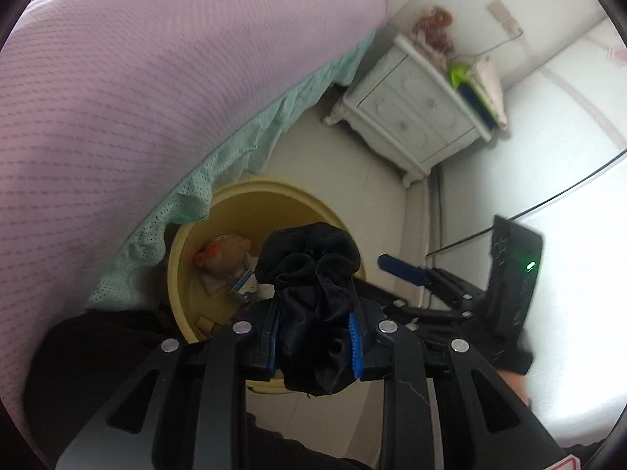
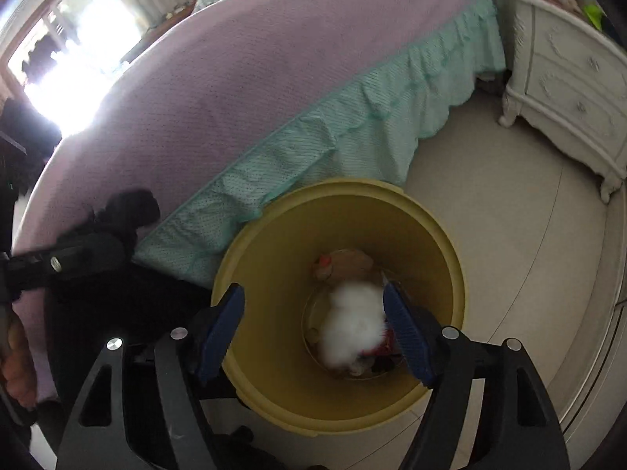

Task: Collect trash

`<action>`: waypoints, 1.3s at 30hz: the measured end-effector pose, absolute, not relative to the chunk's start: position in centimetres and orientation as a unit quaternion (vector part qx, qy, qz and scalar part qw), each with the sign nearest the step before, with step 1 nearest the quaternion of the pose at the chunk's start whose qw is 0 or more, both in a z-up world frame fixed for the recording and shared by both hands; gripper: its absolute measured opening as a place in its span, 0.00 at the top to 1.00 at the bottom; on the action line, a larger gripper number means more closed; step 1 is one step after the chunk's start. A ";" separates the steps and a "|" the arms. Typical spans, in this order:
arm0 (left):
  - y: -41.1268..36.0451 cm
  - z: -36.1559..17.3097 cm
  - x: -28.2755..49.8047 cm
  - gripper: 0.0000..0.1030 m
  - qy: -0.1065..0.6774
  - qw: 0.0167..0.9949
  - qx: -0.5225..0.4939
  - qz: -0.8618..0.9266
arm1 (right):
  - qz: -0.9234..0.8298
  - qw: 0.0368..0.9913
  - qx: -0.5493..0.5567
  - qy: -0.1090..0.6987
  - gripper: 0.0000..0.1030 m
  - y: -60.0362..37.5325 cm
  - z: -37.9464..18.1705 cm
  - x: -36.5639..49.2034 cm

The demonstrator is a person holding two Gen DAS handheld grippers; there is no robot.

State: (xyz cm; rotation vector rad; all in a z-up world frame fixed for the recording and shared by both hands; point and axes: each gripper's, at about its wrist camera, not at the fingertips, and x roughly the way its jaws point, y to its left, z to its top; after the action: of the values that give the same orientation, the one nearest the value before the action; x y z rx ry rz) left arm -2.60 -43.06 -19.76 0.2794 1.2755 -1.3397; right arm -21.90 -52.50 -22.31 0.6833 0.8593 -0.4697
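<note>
Left tool (image 1: 315, 346) clamped on crumpled black cloth (image 1: 313, 274), poised over yellow bin (image 1: 184, 258) beside bed (image 1: 156, 78), ready for drop. Right tool (image 2: 317, 327) spread wide above bin, empty; blurred white wad (image 2: 354, 319) inside bin below it.

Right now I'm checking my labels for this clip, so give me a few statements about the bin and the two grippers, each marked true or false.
1. The left gripper is clamped on a black crumpled cloth. True.
2. The right gripper is shut on a white wad. False: its jaws stand apart, with the blurred wad between them over the bin.
3. The yellow bin stands beside the bed's green frill. True.
4. The bin is empty. False: trash lies at the bottom.
</note>
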 end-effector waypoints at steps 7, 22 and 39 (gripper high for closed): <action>-44.2 -22.0 -3.7 0.74 0.560 0.579 0.156 -0.571 | -0.224 0.819 0.359 0.388 0.31 -53.8 -22.6 -25.4; -45.6 -24.1 -4.6 0.41 0.566 0.569 0.190 -0.565 | -0.230 0.804 0.389 0.387 0.31 -54.5 -24.1 -26.9; -44.6 -22.9 -4.4 0.40 0.553 0.576 0.180 -0.574 | -0.228 0.810 0.370 0.394 0.31 -53.5 -22.9 -25.8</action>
State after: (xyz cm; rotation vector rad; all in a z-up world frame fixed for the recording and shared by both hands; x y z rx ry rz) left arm -4.39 -44.61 -22.86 0.4210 1.2954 -1.3445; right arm -25.84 -53.54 -22.89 0.7901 0.8410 -0.4879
